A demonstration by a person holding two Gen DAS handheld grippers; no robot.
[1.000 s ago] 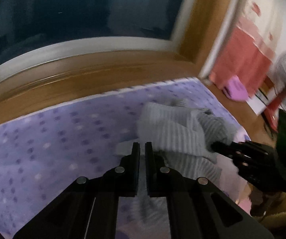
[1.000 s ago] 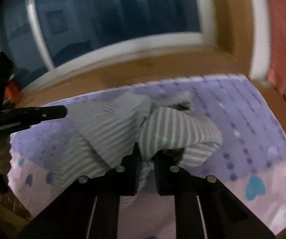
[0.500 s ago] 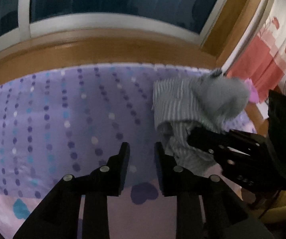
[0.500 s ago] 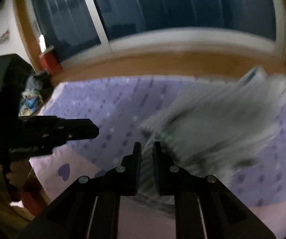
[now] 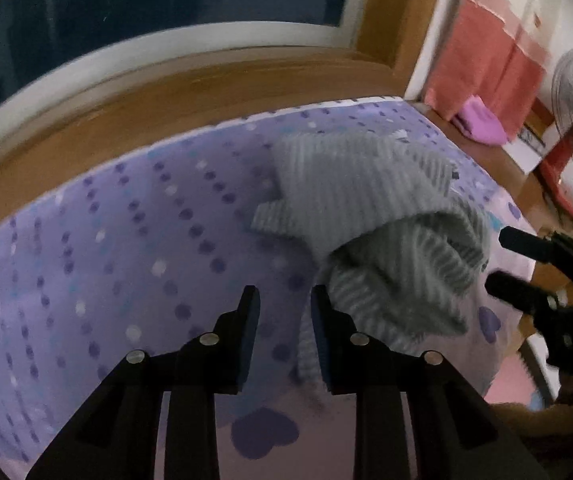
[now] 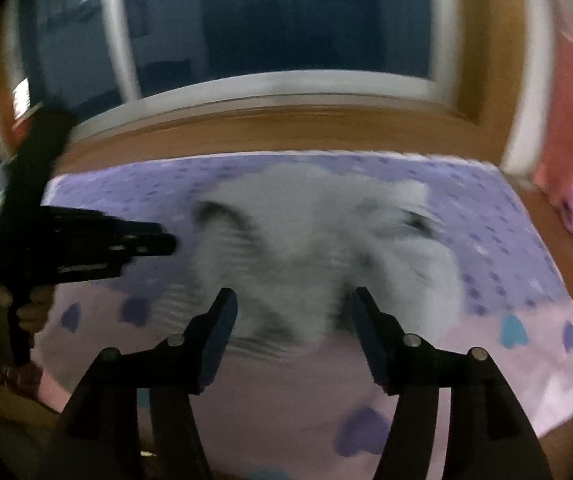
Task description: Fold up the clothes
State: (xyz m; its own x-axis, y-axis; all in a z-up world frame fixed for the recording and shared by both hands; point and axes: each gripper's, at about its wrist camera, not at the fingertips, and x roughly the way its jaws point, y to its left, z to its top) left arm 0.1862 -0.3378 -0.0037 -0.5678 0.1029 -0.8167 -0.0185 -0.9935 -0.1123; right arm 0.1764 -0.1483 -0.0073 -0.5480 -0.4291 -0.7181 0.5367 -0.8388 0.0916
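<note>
Both grippers have let go since a second ago, and the striped garment now lies in a heap on the bed.

Nearest us, our left gripper [image 5: 284, 300] stands part open with nothing between its jaws, its right finger just beside the garment's hanging edge; our right gripper [image 6: 292, 306] is opening wide, jaws empty, the cloth blurred just beyond them. Farther out, the grey striped garment [image 5: 370, 216] sits crumpled on the purple dotted bedsheet [image 5: 106, 248], near its right side. We judge the next grasp should take two outer corners, so the cloth spreads flat before any fold.
</note>
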